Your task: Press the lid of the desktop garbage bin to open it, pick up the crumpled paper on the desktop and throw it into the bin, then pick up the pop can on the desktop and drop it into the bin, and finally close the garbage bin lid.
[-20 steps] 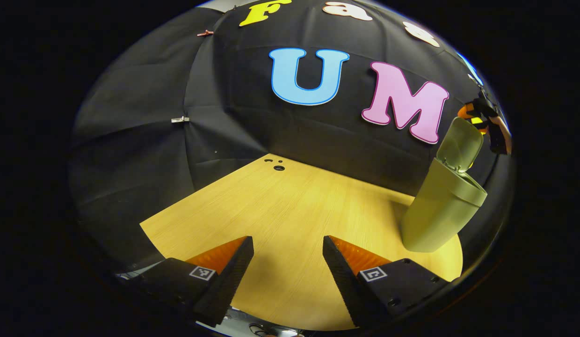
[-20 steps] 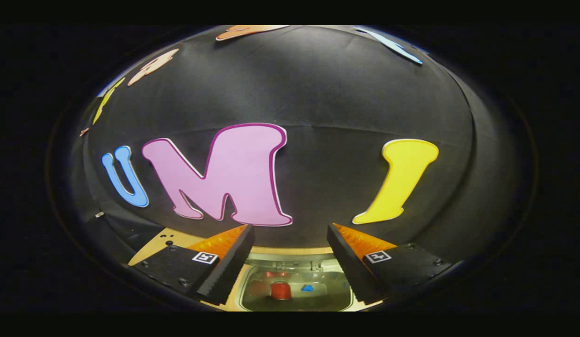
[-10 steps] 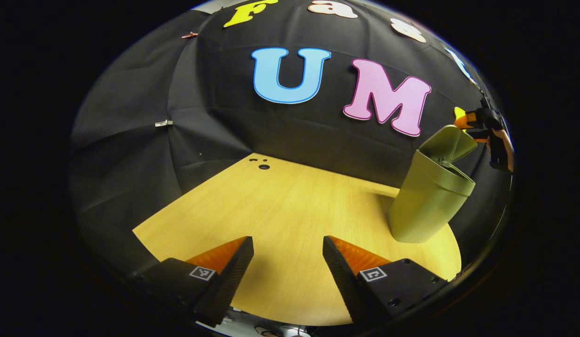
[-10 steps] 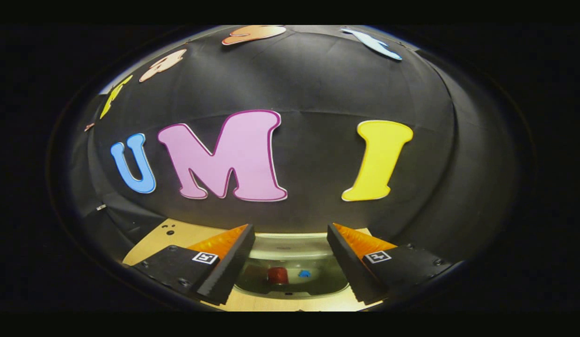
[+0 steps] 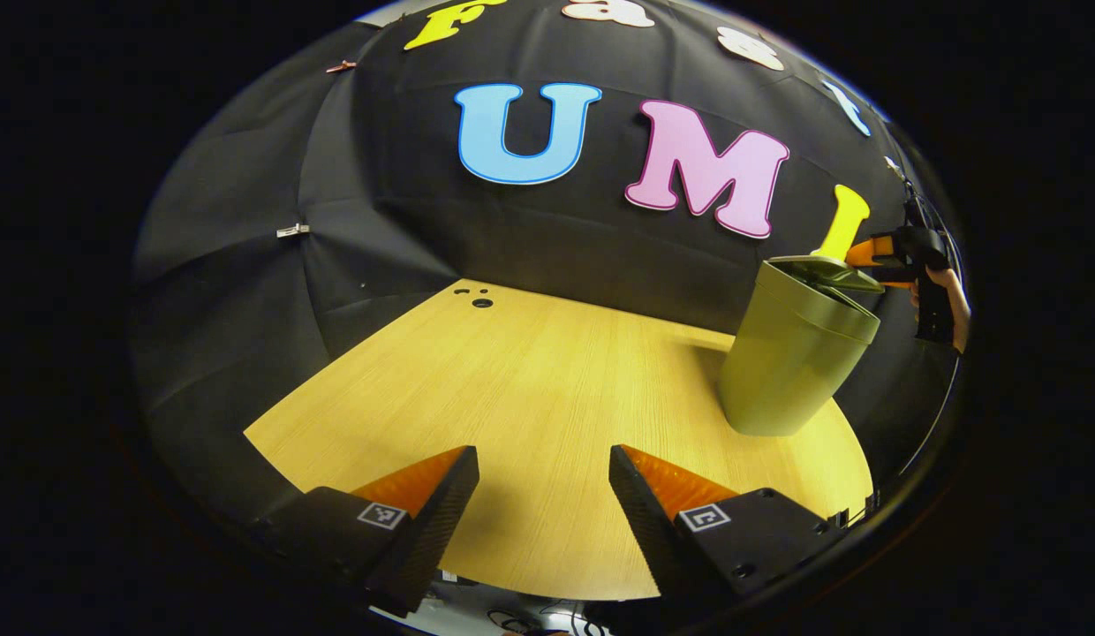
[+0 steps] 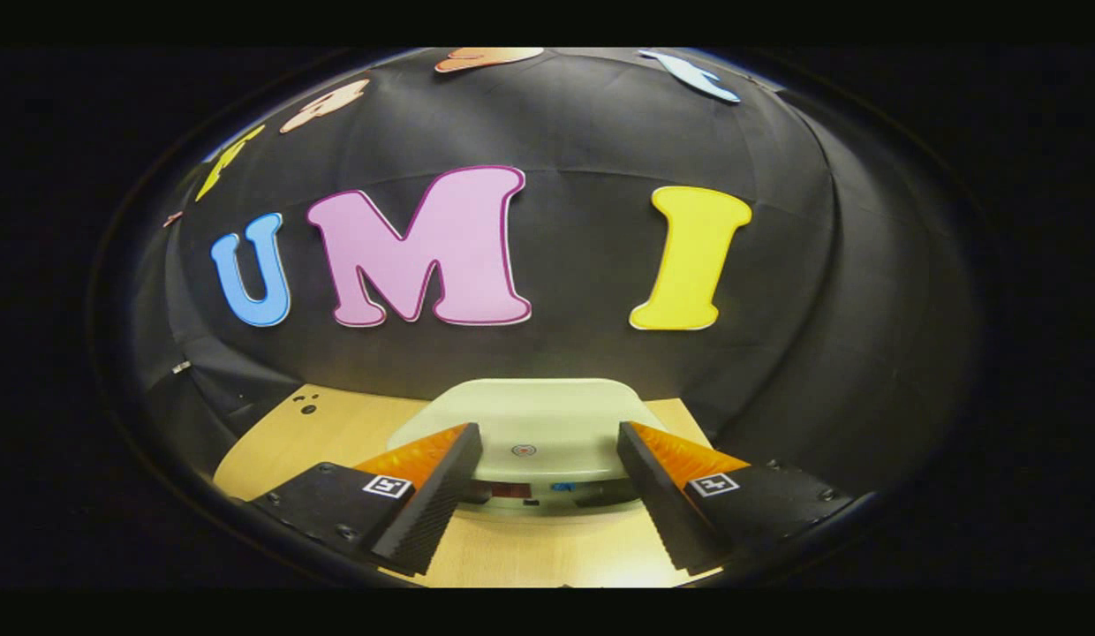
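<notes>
The olive-green bin (image 5: 790, 362) stands at the right of the wooden table (image 5: 530, 380). Its lid (image 5: 821, 269) lies almost flat, with a narrow gap at the near edge. My right gripper (image 5: 868, 256) hangs open at the lid's far side, held by a hand (image 5: 954, 309). In the right gripper view the pale lid (image 6: 530, 415) sits between my right gripper's (image 6: 547, 437) open fingers. Through the gap show a sliver of the red can (image 6: 512, 488) and a blue scrap (image 6: 562, 487). My left gripper (image 5: 543, 459) stays open over bare table, well left of the bin.
Small round holes (image 5: 481, 302) mark the table's far corner, also seen as holes (image 6: 307, 408) at the left in the right gripper view. A metal clip (image 5: 291, 231) pins the black cloth wall. The table's front edge runs just below my left fingers.
The lid has swung down from upright to nearly shut, and the red can and blue scrap inside have all but vanished behind it. My right gripper came down with it. The left gripper drifted slightly.
</notes>
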`<act>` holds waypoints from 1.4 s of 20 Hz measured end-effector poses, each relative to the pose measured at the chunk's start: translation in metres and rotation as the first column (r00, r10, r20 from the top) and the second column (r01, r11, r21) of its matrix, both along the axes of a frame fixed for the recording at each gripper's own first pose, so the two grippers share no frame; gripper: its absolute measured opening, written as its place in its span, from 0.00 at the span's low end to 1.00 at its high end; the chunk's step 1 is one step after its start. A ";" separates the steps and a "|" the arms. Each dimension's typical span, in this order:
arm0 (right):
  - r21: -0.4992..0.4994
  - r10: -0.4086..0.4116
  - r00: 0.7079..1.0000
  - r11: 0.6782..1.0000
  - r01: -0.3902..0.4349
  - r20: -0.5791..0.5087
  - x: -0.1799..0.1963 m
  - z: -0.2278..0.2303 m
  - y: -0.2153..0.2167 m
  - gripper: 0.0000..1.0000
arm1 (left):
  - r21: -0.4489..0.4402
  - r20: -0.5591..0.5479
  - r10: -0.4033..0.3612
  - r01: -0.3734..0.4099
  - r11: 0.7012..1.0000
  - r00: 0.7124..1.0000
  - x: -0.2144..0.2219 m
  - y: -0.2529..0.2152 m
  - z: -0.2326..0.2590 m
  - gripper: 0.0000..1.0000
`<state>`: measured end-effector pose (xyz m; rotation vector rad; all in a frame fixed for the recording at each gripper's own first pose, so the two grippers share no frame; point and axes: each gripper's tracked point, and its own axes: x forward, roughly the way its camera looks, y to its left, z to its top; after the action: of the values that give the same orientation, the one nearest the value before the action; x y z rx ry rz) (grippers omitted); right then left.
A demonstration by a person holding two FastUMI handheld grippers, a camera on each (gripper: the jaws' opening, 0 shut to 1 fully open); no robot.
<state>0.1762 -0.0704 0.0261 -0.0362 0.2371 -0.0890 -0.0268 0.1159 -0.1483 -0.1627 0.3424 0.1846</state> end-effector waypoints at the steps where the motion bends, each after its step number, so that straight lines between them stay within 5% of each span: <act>1: -0.001 -0.002 1.000 1.000 0.002 -0.008 -0.002 -0.006 0.000 0.98 | 0.008 -0.001 -0.004 0.004 1.000 1.000 -0.001 -0.001 -0.001 0.96; 16: 0.003 -0.008 0.996 1.000 0.008 -0.085 -0.004 -0.052 0.008 1.00 | 0.047 -0.020 -0.044 0.045 0.998 0.999 0.005 -0.012 -0.009 0.96; 28: -0.003 -0.022 1.000 1.000 0.022 0.018 -0.003 -0.019 0.012 1.00 | 0.077 0.038 -0.100 0.097 0.992 0.994 0.033 -0.017 0.024 0.96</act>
<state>0.1728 -0.0588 0.0072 -0.0363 0.2197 -0.1114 0.0061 0.0985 -0.1240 -0.0755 0.3012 0.0963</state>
